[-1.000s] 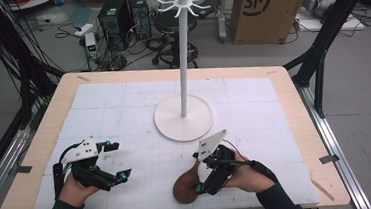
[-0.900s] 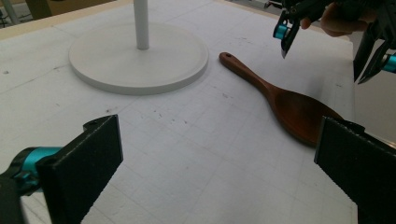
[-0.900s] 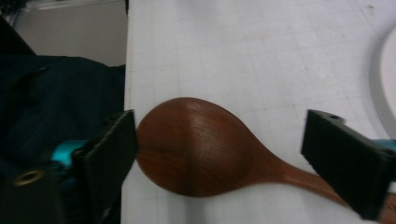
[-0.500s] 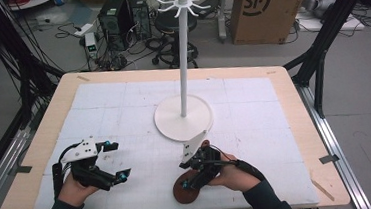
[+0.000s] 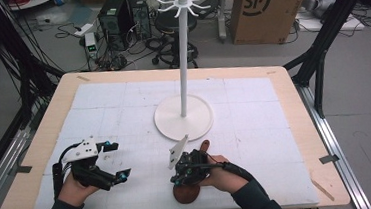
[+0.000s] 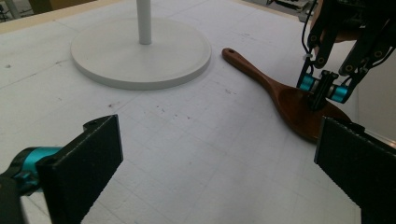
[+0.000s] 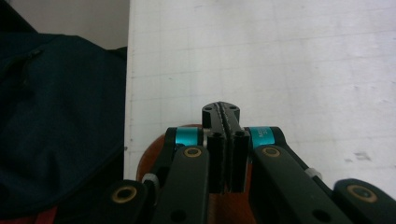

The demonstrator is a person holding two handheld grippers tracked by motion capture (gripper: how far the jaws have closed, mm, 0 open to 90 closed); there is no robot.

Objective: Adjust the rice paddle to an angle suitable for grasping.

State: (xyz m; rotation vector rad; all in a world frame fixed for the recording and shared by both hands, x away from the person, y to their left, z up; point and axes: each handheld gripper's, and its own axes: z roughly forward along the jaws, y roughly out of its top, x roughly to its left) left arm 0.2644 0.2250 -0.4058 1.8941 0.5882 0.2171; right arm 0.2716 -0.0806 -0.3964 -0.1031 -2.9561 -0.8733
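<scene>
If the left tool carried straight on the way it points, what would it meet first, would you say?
Probably the wooden spoon: its bowl lies ahead between the left tool's open jaws, where the right tool sits; depth is uncertain.

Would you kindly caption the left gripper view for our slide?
Open left gripper faces a wooden spoon beside the white stand base.

Spoon (image 5: 192, 181) on table (image 5: 285, 126), just before stand base (image 5: 183, 118), right of centre.
</scene>
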